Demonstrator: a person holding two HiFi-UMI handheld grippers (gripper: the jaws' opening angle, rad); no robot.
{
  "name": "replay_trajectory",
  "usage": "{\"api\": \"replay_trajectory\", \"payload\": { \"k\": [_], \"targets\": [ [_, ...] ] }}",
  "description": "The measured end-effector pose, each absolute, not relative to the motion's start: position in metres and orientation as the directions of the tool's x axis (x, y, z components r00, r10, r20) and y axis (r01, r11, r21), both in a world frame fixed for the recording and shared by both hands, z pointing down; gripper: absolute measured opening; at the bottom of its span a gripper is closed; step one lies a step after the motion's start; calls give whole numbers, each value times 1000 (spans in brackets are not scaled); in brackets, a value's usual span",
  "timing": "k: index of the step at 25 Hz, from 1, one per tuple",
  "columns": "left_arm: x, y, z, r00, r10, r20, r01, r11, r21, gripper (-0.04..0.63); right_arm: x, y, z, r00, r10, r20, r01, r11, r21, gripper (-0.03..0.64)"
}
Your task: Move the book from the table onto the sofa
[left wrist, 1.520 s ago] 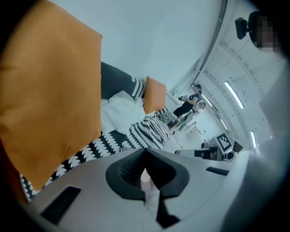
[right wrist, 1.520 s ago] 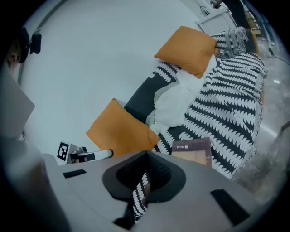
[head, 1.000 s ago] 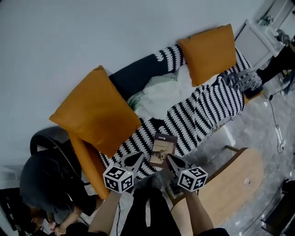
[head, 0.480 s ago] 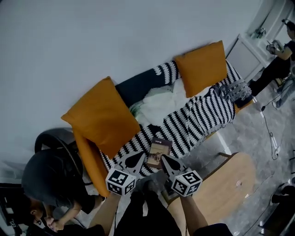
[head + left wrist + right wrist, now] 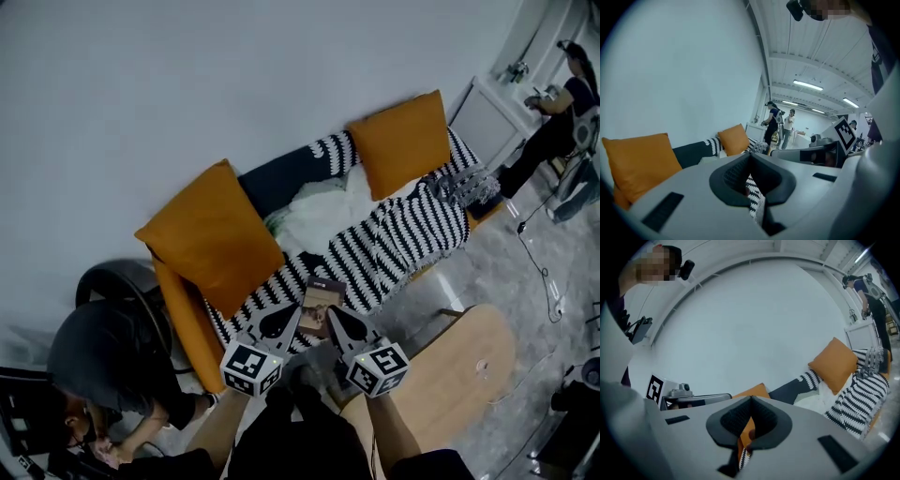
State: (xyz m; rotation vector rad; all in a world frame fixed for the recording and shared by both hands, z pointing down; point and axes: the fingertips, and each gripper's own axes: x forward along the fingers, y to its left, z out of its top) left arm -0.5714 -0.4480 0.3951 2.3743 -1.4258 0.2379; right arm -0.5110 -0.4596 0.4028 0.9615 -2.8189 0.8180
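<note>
The brown book point(image 5: 321, 306) lies flat on the black-and-white striped blanket point(image 5: 405, 234) near the front edge of the sofa seat point(image 5: 281, 178). My left gripper point(image 5: 287, 319) hovers just left of the book's near end, jaws shut and empty. My right gripper point(image 5: 334, 316) hovers just right of it, also shut and empty. In the left gripper view the jaws point(image 5: 751, 155) meet with nothing between them, pointing along the sofa. The right gripper view shows its jaws point(image 5: 751, 400) closed the same way.
Two orange cushions point(image 5: 210, 234) point(image 5: 401, 142) lean on the sofa back, with white cloth point(image 5: 323, 208) between them. A round wooden table point(image 5: 461, 364) stands at the lower right. A person point(image 5: 105, 361) crouches at the lower left. Another person point(image 5: 561, 105) stands by a white cabinet point(image 5: 489, 118).
Both grippers have risen, still shut, and the head view has pulled back from the sofa. The book stays where it lay on the striped blanket.
</note>
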Motion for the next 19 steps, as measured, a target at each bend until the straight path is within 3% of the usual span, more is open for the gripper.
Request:
{"api": "replay_trajectory", "payload": {
  "k": [19],
  "targets": [
    [-585,-421,341,470,-849,244,-883,-445,151,14,-514,-436,344,-779,-621,88,-604,704,-372,21]
  ]
}}
